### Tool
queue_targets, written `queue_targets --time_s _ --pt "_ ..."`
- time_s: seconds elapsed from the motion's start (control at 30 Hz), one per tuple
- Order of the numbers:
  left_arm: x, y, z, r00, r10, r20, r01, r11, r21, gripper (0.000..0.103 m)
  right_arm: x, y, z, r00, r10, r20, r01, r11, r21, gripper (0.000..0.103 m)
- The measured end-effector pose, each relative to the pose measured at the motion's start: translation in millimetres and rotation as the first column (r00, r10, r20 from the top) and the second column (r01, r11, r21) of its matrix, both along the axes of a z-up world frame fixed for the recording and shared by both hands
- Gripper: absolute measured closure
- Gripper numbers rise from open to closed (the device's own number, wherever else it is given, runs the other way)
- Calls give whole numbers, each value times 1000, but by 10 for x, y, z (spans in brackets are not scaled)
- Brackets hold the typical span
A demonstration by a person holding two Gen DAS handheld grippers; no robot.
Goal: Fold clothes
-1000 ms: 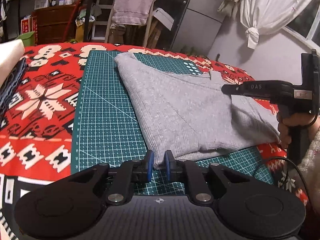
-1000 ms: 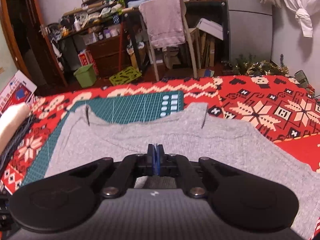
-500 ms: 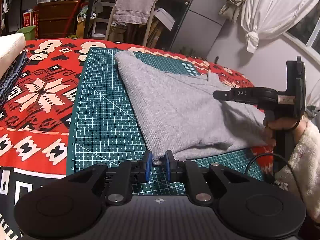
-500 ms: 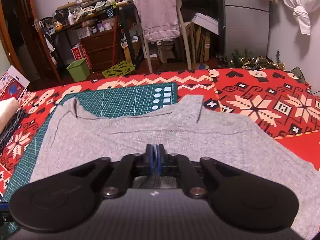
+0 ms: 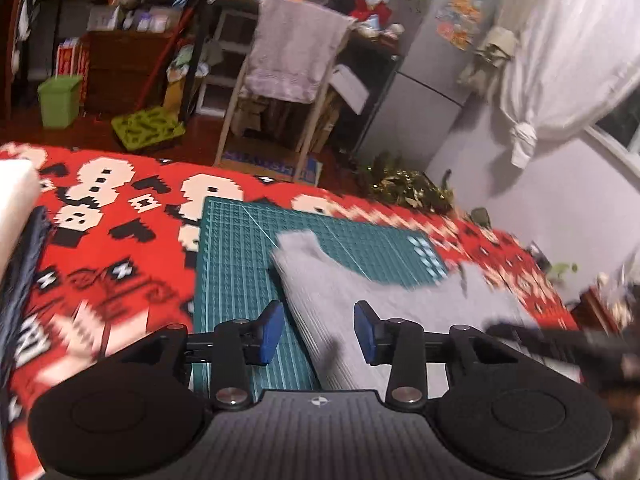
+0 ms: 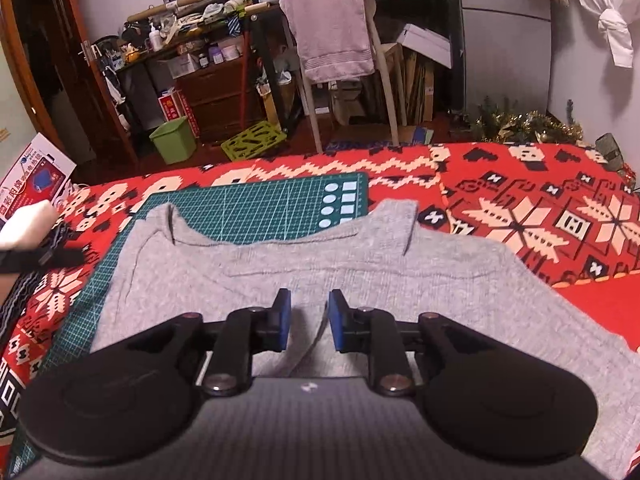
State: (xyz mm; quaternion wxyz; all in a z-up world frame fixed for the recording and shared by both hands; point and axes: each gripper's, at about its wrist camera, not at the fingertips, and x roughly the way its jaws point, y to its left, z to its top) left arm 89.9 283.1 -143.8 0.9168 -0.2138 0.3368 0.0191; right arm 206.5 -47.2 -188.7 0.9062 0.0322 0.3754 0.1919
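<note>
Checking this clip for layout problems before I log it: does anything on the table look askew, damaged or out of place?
Only mildly. The grey knit garment lies partly off the green gridded cutting mat, its right side spilling onto the red patterned tablecloth. Both the left gripper and right gripper are open above it. Nothing looks damaged.

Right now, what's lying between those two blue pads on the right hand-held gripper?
Only the grey garment, seen in the right wrist view. The right hand-held gripper is open above it, its pads gripping nothing.
</note>
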Motion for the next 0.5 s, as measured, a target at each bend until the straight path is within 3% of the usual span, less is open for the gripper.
queue_targets --time_s 0.13,0.2,0.27,0.4,0.5 --pt "330 194 -178 998 44 -52 -46 997 -54 67 -23 49 -21 1000 18 -8 -18 999 -38 83" --pt "405 267 -257 997 52 -58 -58 992 -112 72 -31 56 -32 1000 23 -18 -24 999 -46 96" --pt "438 305 -309 997 56 -47 -62 986 -154 100 -47 54 -21 1000 17 -6 -17 998 -53 103" --pt "415 259 -301 998 66 -12 -67 991 -112 101 -56 16 76 998 -21 67 26 996 -81 103" --pt "430 251 -331 998 63 -25 -65 991 -118 97 20 -44 68 999 -28 41 31 997 -64 103"
